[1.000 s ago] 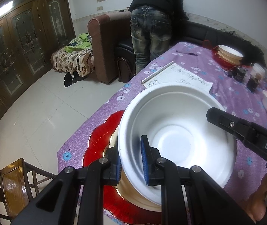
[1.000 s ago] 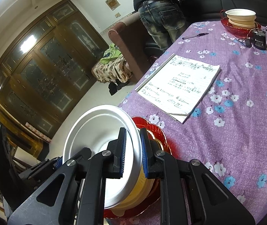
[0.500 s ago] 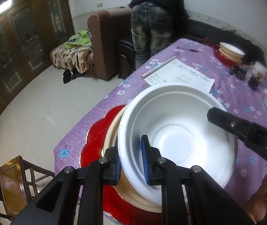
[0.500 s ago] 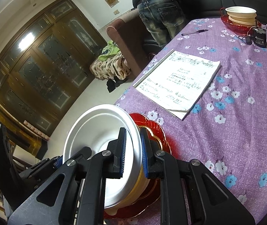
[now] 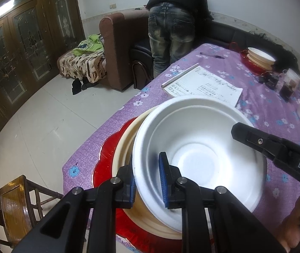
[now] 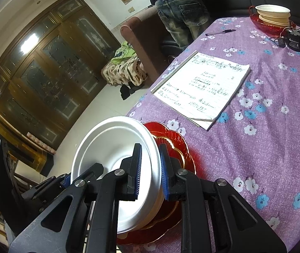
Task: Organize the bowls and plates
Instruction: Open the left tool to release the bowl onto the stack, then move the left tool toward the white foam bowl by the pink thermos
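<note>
A white foam bowl (image 5: 192, 147) sits nested in a cream bowl (image 5: 124, 147) on a red scalloped plate (image 5: 107, 158) near the table's corner. My left gripper (image 5: 147, 181) is shut on the white bowl's near rim, one blue pad inside and one outside. In the right wrist view the white bowl (image 6: 112, 147) tilts slightly over the red plate (image 6: 171, 143). My right gripper (image 6: 150, 168) holds the opposite rim between its pads, and its jaws are opening. One of its black fingers (image 5: 266, 145) reaches in over the bowl's right side.
A written notebook (image 6: 202, 88) and a pen (image 6: 219, 32) lie on the purple flowered cloth. A second stack of bowls (image 6: 273, 14) stands at the far end by black devices (image 6: 294, 40). A person (image 5: 171, 21) stands at the table's far edge. A wooden chair (image 5: 12, 206) is at the near left.
The right jaws have parted very slightly around the white bowl's rim. Both grippers and the bowl stack stay where they were.
</note>
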A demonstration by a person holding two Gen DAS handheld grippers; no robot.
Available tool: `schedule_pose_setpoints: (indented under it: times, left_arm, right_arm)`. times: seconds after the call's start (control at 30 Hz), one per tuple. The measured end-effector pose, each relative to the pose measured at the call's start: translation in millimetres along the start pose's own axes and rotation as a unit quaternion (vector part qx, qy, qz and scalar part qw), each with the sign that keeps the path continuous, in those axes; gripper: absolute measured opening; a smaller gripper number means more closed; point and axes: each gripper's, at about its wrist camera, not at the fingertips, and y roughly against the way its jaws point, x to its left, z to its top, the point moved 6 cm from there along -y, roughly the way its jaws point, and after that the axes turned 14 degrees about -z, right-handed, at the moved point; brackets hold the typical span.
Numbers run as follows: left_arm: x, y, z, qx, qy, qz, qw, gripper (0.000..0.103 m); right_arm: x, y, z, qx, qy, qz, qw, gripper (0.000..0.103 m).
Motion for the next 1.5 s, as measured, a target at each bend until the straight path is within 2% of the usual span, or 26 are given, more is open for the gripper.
schedule_pose_setpoints:
  times: [0.33, 0.43, 0.5, 0.57, 0.77, 0.87, 0.97, 1.07, 1.13, 1.2, 1.23, 1.33, 1.5]
  left_arm:
    - [-4, 10, -1, -0.013, -0.028, 0.014, 0.9994, 0.024]
    - [-2, 16, -1, -0.019, -0.031, 0.016, 0.9992, 0.029]
    - [2, 21, 0, -0.024, -0.032, 0.02, 0.999, 0.045]
    - [7, 27, 2, -0.033, -0.03, 0.027, 0.9986, 0.051]
    - [24, 38, 11, -0.051, -0.005, 0.032, 0.9982, 0.052]
    - [15, 41, 17, -0.056, -0.014, 0.03, 0.9979, 0.052]
    - [-9, 40, 25, -0.058, -0.033, 0.012, 0.9977, 0.052]
    - [-54, 32, 36, -0.039, -0.061, -0.048, 0.9963, 0.055]
    - [-95, 23, 45, -0.014, -0.077, -0.112, 0.9907, 0.061]
    - [-142, 11, 56, 0.02, -0.095, -0.173, 0.9801, 0.066]
    - [-160, 5, 61, 0.034, -0.105, -0.189, 0.9758, 0.066]
    - [-223, -17, 78, 0.068, -0.146, -0.214, 0.9635, 0.066]
    - [-297, -52, 98, 0.105, -0.186, -0.22, 0.9518, 0.066]
  right_arm:
    - [6, 7, -1, -0.018, 0.025, -0.003, 1.0, 0.02]
    - [11, 9, -2, -0.021, 0.042, -0.003, 0.999, 0.02]
    - [13, 8, -3, -0.021, 0.056, -0.012, 0.998, 0.02]
    - [13, 7, -3, -0.022, 0.062, -0.018, 0.998, 0.02]
    - [-2, 22, 10, -0.048, 0.041, -0.021, 0.998, 0.02]
    - [-15, 32, 20, -0.062, 0.019, -0.023, 0.998, 0.02]
    - [-35, 43, 28, -0.072, 0.001, -0.034, 0.997, 0.02]
    - [-72, 63, 36, -0.087, -0.024, -0.059, 0.994, 0.02]
    - [-103, 78, 42, -0.099, -0.042, -0.087, 0.99, 0.02]
    - [-149, 102, 49, -0.113, -0.068, -0.124, 0.984, 0.019]
    - [-171, 113, 53, -0.117, -0.084, -0.136, 0.98, 0.019]
    - [-244, 153, 61, -0.13, -0.141, -0.178, 0.965, 0.019]
    - [-346, 210, 71, -0.153, -0.228, -0.244, 0.93, 0.019]
